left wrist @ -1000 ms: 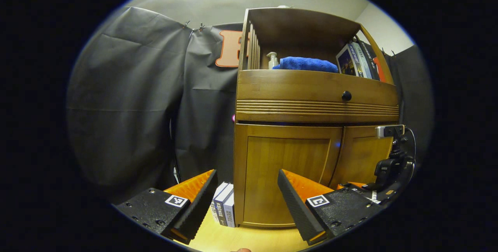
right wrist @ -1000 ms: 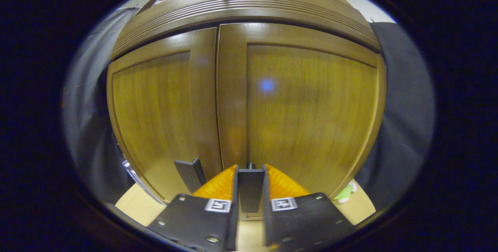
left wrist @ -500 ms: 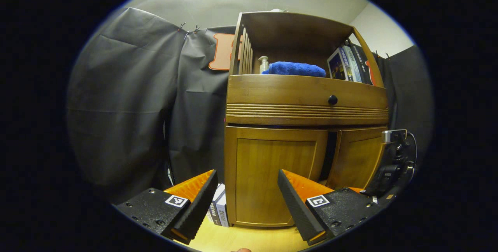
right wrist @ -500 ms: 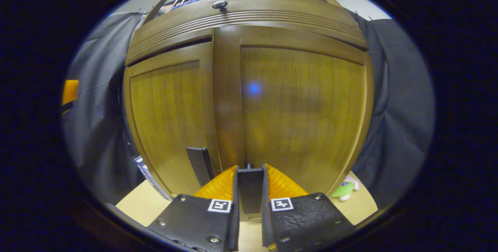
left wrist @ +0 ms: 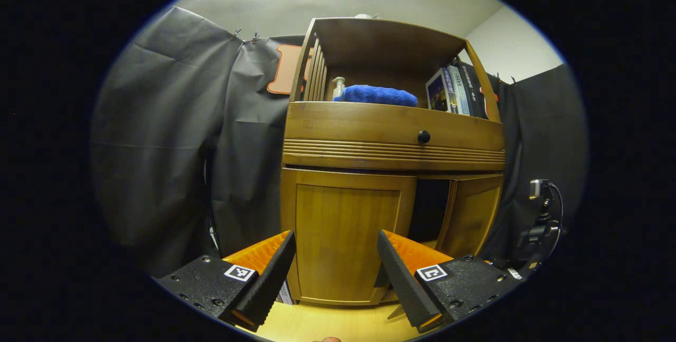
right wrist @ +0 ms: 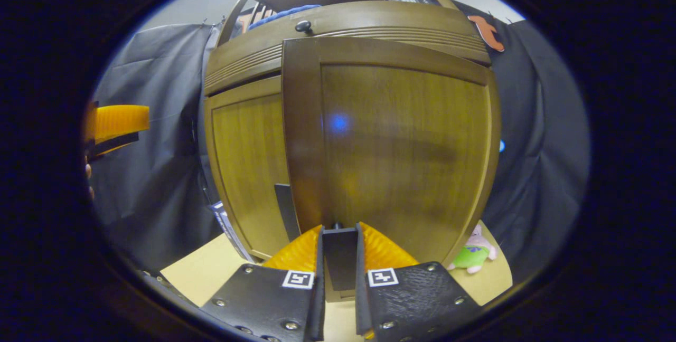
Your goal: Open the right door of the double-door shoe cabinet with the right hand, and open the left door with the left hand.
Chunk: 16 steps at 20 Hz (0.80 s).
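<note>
Right now your left gripper (left wrist: 332,273) hangs in front of the shoe cabinet (left wrist: 391,136) with its jaws spread wide and nothing between them. In the left gripper view the left door (left wrist: 346,239) sits shut, flush with the cabinet frame, and your fingers (left wrist: 269,276) frame its lower part without touching it. Just beside that door's inner edge a dark gap shows the cabinet's inside, and past the gap the right door (left wrist: 472,220) stands swung out at an angle. Above both doors runs the drawer front with its dark knob (left wrist: 423,136). On the open shelf over it lie a blue towel (left wrist: 376,95) with a pump bottle (left wrist: 338,86) near its left end, and a row of books (left wrist: 454,91) leaning at the shelf's right end. More books (left wrist: 284,293) stand on the floor at the cabinet's lower left corner. Your right gripper's body (left wrist: 538,231) shows at the far right of this view, near the free edge of the right door.

In the right gripper view, your right gripper (right wrist: 339,257) has its jaws closed down on the dark handle (right wrist: 339,257) at the bottom edge of the right door, both fingers pressing it. The left door's own handle (right wrist: 285,210) shows behind, to the left. A green and pink plush toy (right wrist: 471,253) lies on the floor at the cabinet's lower right corner.
</note>
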{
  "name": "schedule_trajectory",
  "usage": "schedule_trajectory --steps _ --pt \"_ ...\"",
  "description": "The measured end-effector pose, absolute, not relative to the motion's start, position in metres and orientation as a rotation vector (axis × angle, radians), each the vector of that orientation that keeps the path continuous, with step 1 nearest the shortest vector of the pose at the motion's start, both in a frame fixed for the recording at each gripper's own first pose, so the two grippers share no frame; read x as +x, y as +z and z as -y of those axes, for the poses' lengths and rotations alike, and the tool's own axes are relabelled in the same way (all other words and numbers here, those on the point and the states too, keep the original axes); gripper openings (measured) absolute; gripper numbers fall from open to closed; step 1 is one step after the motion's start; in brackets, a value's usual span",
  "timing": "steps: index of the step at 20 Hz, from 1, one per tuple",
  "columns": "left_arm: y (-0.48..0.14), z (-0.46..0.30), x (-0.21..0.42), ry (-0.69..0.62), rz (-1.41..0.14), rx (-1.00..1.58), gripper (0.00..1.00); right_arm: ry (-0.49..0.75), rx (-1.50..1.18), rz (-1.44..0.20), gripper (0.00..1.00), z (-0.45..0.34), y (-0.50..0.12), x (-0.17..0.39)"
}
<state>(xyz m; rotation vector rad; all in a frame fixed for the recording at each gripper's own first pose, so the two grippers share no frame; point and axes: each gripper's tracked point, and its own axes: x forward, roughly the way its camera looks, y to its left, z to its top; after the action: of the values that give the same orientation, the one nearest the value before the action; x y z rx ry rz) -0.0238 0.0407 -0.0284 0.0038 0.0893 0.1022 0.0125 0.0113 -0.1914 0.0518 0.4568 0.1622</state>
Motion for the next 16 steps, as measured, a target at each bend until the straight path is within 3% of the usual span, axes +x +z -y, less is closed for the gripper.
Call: schedule_trajectory --steps 2,16 --pt "-0.028 -0.037 -0.025 0.094 -0.086 0.004 0.92 0.157 0.052 -0.458 0.23 -0.008 -0.189 0.006" --pt "-0.044 -0.009 -0.018 0.018 -0.117 -0.014 0.95 0.063 0.068 -0.465 0.23 0.024 -0.179 -0.036"
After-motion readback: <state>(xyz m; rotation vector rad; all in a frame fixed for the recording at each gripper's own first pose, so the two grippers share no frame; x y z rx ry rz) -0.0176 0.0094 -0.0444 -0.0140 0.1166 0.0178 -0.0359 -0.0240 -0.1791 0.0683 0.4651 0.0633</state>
